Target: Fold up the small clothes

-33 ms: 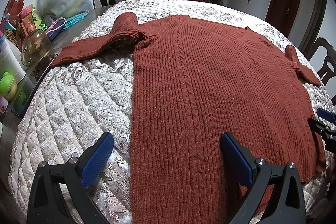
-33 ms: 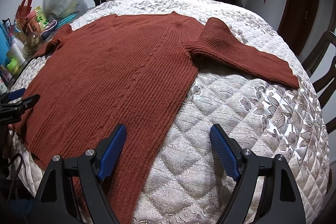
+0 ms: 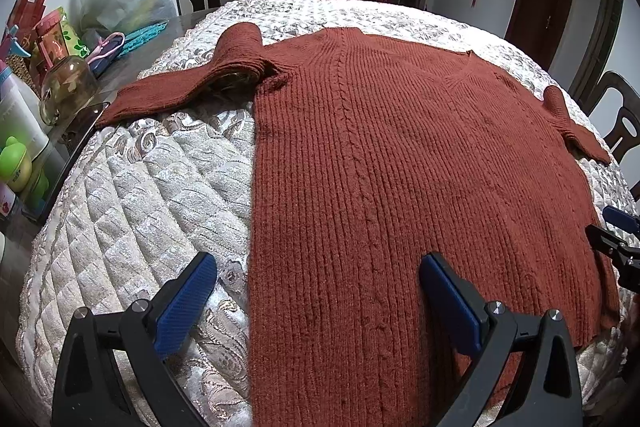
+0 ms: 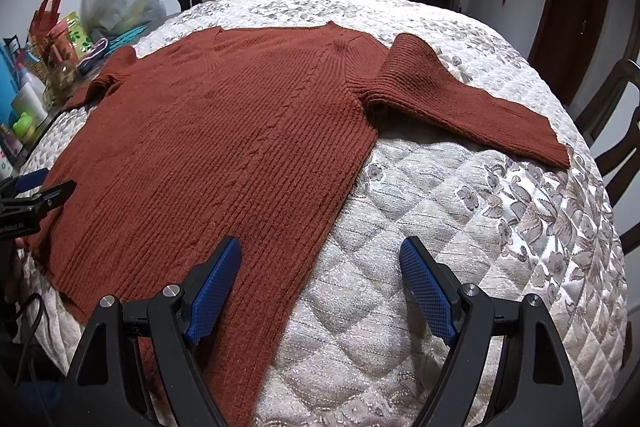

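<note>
While both grippers gape, sweater (image 3: 400, 167) hem lies under left gripper (image 3: 320, 291).

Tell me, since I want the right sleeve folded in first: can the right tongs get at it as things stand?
Probably yes. The right tongs are open over the quilt, and the sleeve lies flat ahead of them, with nothing on it or between.

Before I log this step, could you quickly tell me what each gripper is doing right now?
Left gripper: open, holding nothing, over the sweater's left edge.
Right gripper: open, holding nothing, over its right edge.
</note>
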Tool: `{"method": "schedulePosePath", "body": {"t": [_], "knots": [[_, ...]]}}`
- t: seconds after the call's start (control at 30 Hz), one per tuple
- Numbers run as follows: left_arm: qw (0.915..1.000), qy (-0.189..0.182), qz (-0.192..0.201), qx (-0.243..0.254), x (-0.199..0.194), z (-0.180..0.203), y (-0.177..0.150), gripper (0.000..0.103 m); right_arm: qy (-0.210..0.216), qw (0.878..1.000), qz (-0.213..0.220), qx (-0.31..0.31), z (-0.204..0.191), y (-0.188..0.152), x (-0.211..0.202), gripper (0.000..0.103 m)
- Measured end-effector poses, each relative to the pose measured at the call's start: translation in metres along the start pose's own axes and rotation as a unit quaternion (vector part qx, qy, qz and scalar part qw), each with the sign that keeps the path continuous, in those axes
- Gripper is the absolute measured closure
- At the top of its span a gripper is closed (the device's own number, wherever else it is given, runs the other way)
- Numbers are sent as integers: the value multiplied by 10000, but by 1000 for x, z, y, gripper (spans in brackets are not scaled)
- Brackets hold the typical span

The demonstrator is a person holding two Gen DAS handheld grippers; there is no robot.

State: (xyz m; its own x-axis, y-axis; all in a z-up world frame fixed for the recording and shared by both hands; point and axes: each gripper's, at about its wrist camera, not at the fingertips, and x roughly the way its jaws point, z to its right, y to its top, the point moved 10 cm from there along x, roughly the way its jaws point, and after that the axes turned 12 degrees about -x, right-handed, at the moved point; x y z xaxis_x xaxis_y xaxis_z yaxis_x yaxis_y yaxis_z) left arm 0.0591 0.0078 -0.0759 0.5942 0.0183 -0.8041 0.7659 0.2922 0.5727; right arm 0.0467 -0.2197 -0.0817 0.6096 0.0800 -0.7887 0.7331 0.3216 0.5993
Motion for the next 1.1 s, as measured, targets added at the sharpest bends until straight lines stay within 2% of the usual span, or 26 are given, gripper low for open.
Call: {"method": "schedulePosePath", "body": {"t": [0.27,0.8,0.97,1.1], "knots": [[9998,74,159,-17,-11,-6,5,0,124,9995,223,-198,-17,18,-9,21],[9974,428,480,-332,-7,-41,49,2,470,9953,425,-728,-53,68,5,21],[9959,515,495,-563,4,-68,67,8,521,9940,395,-875,-59,78,13,21],[9924,599,496,-957,16,-102,86,14,552,9934,397,-921,-62,85,17,21]]}}
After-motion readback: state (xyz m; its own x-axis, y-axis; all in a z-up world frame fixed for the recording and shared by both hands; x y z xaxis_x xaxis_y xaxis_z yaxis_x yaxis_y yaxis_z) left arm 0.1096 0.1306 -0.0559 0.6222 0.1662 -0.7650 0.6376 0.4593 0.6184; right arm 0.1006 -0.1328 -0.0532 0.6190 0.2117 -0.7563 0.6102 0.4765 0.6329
